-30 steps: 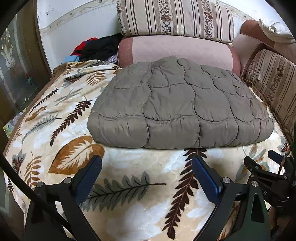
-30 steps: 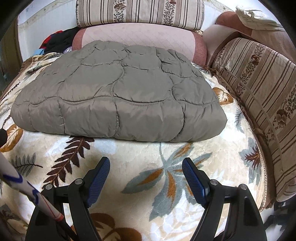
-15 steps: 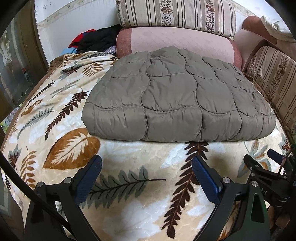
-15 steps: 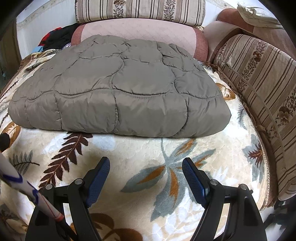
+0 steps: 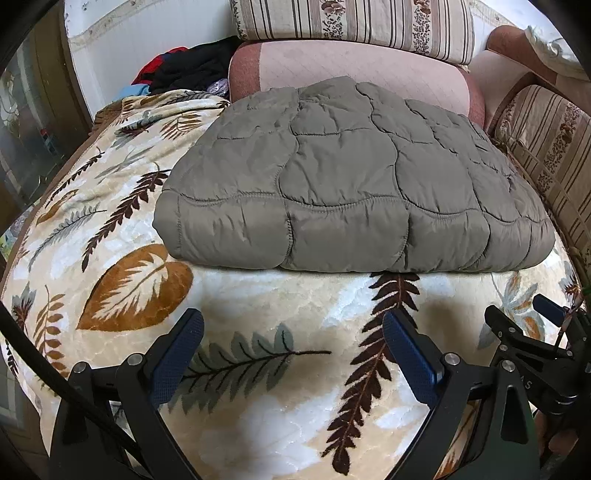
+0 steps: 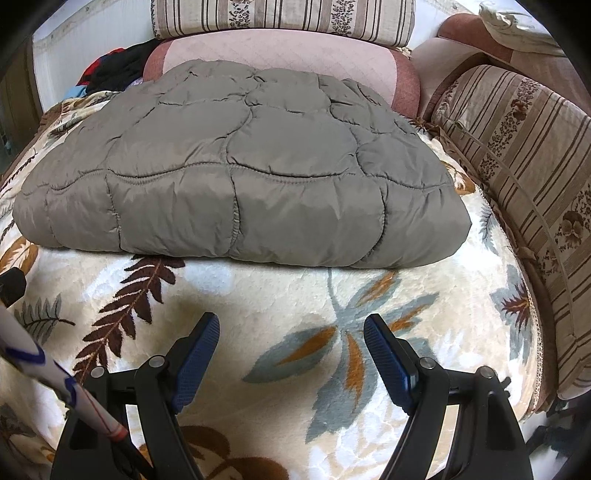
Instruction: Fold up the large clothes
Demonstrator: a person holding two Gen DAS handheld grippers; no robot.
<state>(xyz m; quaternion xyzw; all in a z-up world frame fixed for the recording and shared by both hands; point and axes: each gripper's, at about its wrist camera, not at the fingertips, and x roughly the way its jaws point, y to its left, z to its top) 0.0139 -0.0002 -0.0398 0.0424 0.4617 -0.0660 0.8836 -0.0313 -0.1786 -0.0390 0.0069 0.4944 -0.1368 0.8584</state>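
A grey-olive quilted puffer jacket [image 5: 347,177] [image 6: 251,173] lies folded into a thick flat rectangle on the leaf-patterned blanket [image 5: 280,306] [image 6: 280,295]. Its near folded edge faces both cameras. My left gripper [image 5: 291,343] hovers over the blanket just short of that edge, jaws wide open with nothing between the blue pads. My right gripper [image 6: 291,343] stands open the same way, a little in front of the jacket's right half. In the left wrist view the right gripper [image 5: 532,328] shows at the right edge.
A pink bolster [image 5: 354,70] and striped cushions [image 5: 354,18] [image 6: 517,155] bound the back and right side. A pile of dark and red clothes [image 5: 184,70] sits at the back left. A white cable [image 6: 55,373] crosses the lower left of the right wrist view.
Both cameras have edged slightly nearer the jacket, which sits a little lower and larger in each view. Jaws unchanged; the jacket has not moved.
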